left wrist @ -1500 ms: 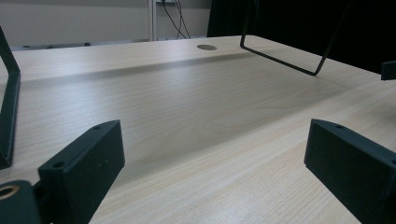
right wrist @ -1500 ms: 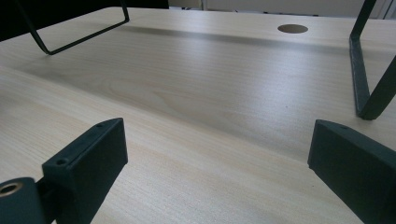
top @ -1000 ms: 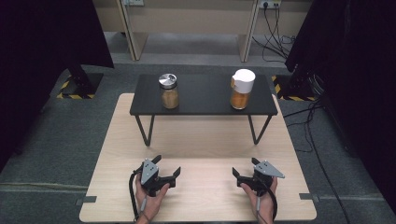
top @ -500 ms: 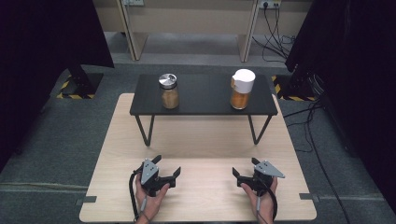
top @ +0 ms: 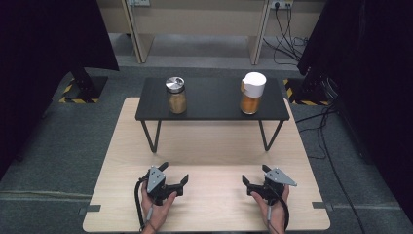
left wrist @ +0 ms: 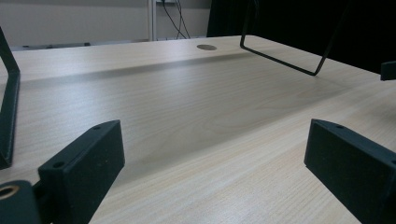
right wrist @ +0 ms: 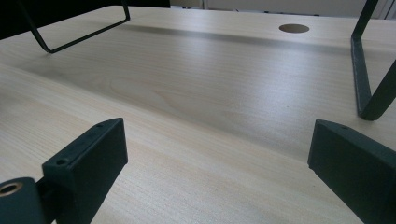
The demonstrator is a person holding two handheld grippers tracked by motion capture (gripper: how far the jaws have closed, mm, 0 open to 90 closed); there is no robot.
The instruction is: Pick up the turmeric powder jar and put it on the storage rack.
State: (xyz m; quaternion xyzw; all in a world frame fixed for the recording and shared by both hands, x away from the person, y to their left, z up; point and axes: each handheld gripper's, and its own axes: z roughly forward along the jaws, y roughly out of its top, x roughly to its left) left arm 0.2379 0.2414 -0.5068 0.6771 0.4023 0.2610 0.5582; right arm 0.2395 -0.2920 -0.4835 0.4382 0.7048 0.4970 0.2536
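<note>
High view: nothing has changed vs the two earlier frames. Both hands parked at the near edge of the wooden table (top: 204, 146), jars untouched. So we read this as pre-start: no reach begun yet.

Left gripper (top: 174, 178) sits low near-left, jaws spread wide, nothing btwn them. Right gripper (top: 255, 175) near-right, same: released, empty.

Count: 2 jars, both on the black shelf (top: 212, 109) at the far half of the table. Silver-lid jar (top: 176, 95) on the shelf's left part, white-lid jar (top: 253, 92) on its right part, well apart from each other. Both upright, lids on, brownish/orange contents. Each jar is roughly straight ahead of the gripper on its side, well apart from it. 2 grippers, 1 shelf, 2 wire legs.

Left gripper view: we see both own jaws at the bottom corners, wide apart, bare tabletop (left wrist: 196, 121) btwn them. Shelf leg (left wrist: 289, 56) ahead-right, 1 cable hole (left wrist: 206, 47) in the table farther on.

Right gripper view: same picture mirrored. Jaws wide, only wood (right wrist: 196, 116) btwn them. Shelf leg (right wrist: 366, 79) at right, another leg (right wrist: 74, 35) upper left, 1 hole (right wrist: 293, 28).

Our call: next move is a lift and reach fwd up to shelf height, jaws are already open enough.
</note>
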